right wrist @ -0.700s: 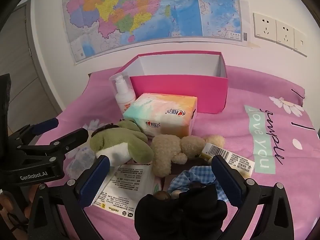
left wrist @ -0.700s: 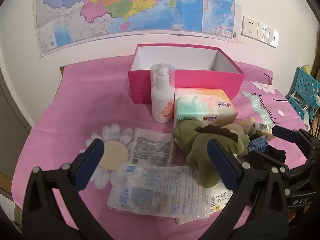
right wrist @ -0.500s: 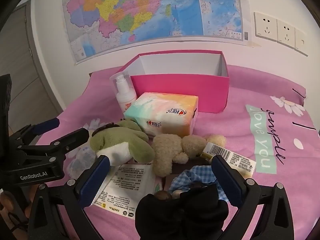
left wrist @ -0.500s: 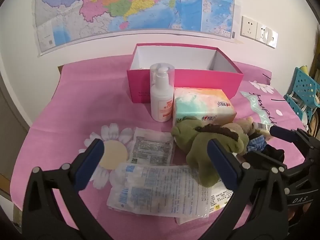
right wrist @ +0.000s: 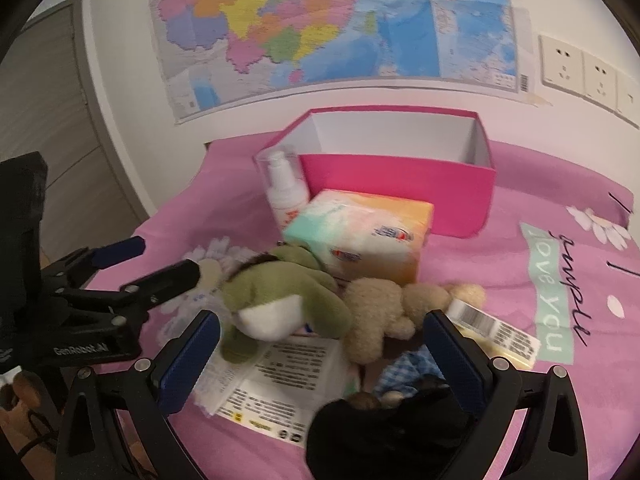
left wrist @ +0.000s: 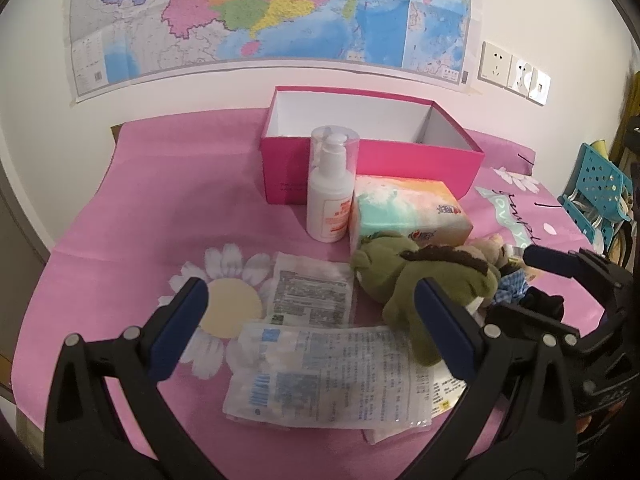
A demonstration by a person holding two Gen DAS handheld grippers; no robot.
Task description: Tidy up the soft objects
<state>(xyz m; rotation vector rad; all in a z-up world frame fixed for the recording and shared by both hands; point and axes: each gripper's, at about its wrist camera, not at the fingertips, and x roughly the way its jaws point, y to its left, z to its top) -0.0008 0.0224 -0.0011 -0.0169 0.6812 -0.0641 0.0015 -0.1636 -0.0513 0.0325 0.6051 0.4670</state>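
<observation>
Both fisheye cams ride the hand-held grippers, tilted down over the pink-clothed surface (left wrist: 160,200) toward the wall map (right wrist: 320,20), left one from the left, right one closer in, both catching the open pink cardboard box (left wrist: 372,160) and green plush toy (right wrist: 280,288).

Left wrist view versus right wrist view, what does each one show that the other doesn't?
Only the left wrist view shows the teal perforated plastic rack at the right edge. Only the right wrist view shows the grey door and the beige fuzzy teddy bear's white barcode tag. Both show the open pink cardboard box, green plush toy, pastel tissue pack and white pump bottle.
</observation>
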